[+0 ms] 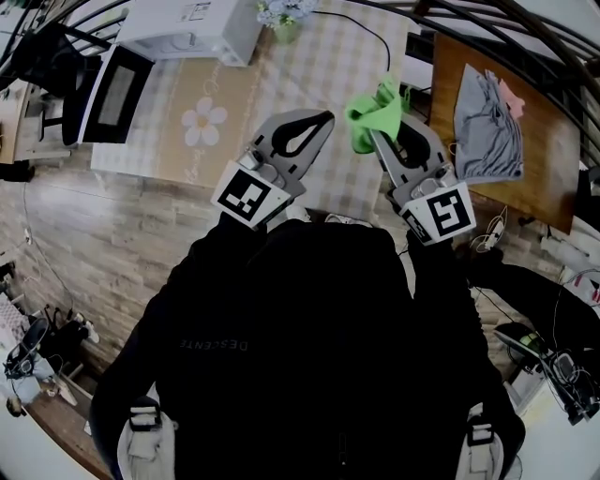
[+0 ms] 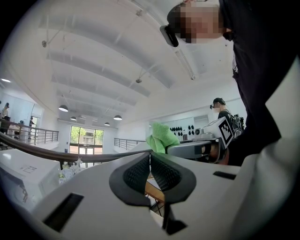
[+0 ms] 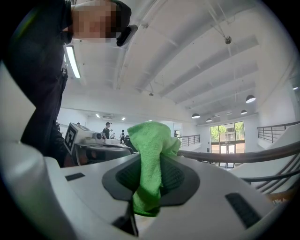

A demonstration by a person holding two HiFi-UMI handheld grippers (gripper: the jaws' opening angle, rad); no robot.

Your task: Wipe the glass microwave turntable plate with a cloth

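Two grippers are held up, seen over the near edge of the bench, which carries a checked cover. A white microwave stands at the bench's far left corner, its door swung open. Left gripper: jaws together, nothing between them. Right gripper: jaws clamped on a green cloth, which bunches above the pads and hangs below them. Beyond the bench's right edge, a grey garment lies on a separate wooden bench.
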